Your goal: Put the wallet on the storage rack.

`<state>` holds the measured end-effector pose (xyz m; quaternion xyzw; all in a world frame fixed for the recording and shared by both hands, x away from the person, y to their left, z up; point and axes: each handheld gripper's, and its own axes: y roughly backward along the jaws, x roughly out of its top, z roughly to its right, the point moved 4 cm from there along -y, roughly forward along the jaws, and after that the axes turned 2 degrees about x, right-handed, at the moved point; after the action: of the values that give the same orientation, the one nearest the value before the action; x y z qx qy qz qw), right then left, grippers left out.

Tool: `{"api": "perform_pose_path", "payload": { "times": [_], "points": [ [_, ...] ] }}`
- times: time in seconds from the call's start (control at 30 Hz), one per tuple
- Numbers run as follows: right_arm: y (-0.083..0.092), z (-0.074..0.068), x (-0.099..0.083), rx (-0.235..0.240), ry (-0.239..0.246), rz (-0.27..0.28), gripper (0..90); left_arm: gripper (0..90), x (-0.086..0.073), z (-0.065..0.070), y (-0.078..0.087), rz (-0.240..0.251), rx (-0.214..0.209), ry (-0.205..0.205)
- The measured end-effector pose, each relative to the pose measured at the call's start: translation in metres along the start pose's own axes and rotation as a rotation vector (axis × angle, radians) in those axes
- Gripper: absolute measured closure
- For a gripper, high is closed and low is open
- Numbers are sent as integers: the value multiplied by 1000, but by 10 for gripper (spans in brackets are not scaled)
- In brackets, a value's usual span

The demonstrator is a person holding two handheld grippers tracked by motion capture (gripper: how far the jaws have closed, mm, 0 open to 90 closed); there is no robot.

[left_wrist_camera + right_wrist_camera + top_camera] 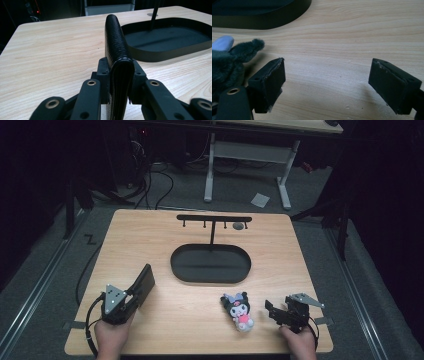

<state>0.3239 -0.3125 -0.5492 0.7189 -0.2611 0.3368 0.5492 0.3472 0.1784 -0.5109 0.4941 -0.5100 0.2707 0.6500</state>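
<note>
Your left gripper (134,293) clamped the black wallet (144,281), long axis toward one o'clock; tray (210,279) lay at two o'clock.

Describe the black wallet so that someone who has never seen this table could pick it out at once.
Start at the wooden table with the black oval tray in its middle. Left of the tray and nearer the person, the left tongs pinch the black wallet, which stands on edge. It is flat, textured and all black, unlike the furry plush toy with its pink front on the right.
</note>
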Motion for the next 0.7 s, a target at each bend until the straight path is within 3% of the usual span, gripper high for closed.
{"api": "perform_pose_path", "payload": {
  "times": [0.23,0.27,0.37,0.47,0.7],
  "points": [
    [4,-10,3,43,43,-16,147,752,2,2,3,24,-4,-1],
    [5,-10,2,40,78,-25,147,752,2,2,3,24,-4,-1],
    [11,-10,-2,41,114,-34,146,752,2,2,4,26,-16,6],
    [22,-6,-13,45,117,9,144,751,3,4,4,34,-35,18],
    [32,-5,-12,83,137,60,128,750,10,17,3,62,-56,19]
  ]
}}
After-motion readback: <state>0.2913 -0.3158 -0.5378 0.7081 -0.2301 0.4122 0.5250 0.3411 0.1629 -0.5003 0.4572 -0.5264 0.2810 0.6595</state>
